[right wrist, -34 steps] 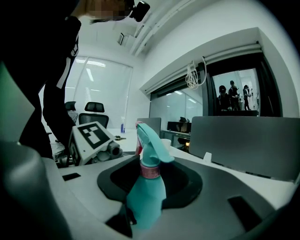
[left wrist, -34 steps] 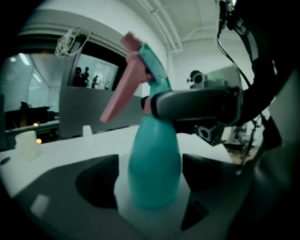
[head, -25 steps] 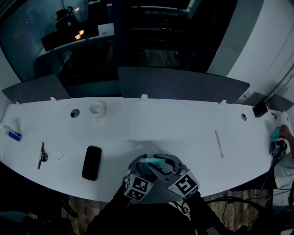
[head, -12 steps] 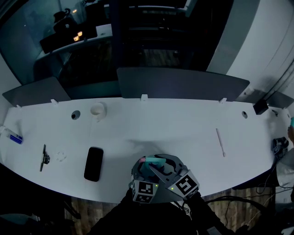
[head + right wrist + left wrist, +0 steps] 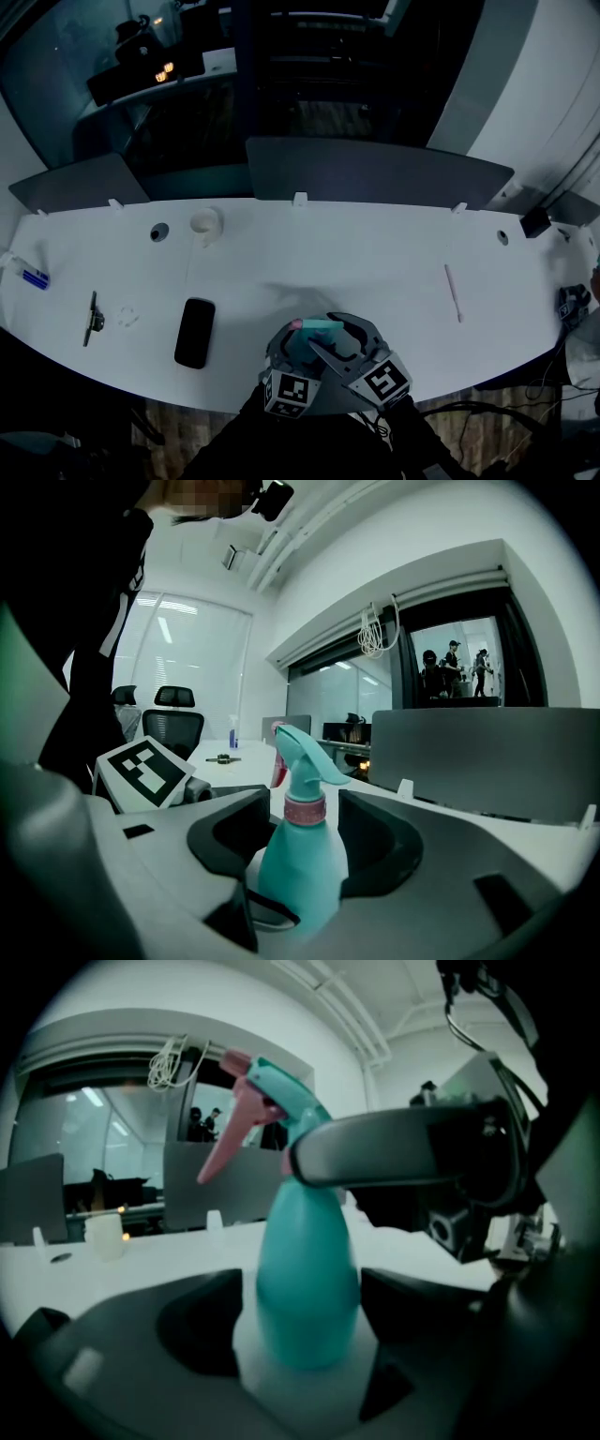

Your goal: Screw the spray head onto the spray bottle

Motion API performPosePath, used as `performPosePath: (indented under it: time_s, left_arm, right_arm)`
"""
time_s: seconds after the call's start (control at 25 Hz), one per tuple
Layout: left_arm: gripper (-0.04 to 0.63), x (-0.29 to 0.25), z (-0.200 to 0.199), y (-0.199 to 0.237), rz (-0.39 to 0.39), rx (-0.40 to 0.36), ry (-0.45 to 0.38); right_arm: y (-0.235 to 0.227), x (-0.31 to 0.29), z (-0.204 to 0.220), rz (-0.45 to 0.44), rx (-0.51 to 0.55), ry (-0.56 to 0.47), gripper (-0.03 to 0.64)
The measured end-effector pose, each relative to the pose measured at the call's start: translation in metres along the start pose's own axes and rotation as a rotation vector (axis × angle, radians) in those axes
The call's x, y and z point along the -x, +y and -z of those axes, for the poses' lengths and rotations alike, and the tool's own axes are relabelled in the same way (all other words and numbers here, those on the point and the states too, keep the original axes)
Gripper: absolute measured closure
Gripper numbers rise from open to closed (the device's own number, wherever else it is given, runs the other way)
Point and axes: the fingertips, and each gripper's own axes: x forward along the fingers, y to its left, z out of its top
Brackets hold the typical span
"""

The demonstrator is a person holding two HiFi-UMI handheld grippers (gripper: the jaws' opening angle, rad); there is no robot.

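1. The left tool (image 5: pixel 298 1309) clamps the body of the teal plastic spray bottle (image 5: pixel 300 878), which stands upright at the near edge of the white surface (image 5: pixel 375 262).
2. The teal spray head with a pink trigger (image 5: pixel 302 754) sits on the bottle's neck.
3. The right tool (image 5: pixel 306 819) has its jaws opening on either side of the pink collar (image 5: pixel 304 809), with gaps on both sides.

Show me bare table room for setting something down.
Free: the wide middle between the phone and the pink stick, beyond the spray bottle. Crowded: the left end, with phone, black tool and white cup.
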Motion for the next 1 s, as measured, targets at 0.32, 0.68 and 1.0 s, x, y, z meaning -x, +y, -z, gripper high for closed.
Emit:
performPosePath:
  time_s: [0.32,0.68,1.0]
  left_arm:
    - [0.196,0.026,0.008,0.017,-0.019,-0.034,0.000]
    - [0.196,0.054,0.004,0.022,-0.033,-0.061,-0.044]
    - [0.591,0.099,-0.030,0.072,-0.335,0.001,-0.121]
  right_arm:
    - [-0.008,0.022,0.008,0.051,-0.025,0.016,0.413]
    - [0.001,0.029,0.013,0.059,-0.037,0.019,0.413]
    - [0.000,0.037,0.010,0.196,0.011,0.029,0.612]
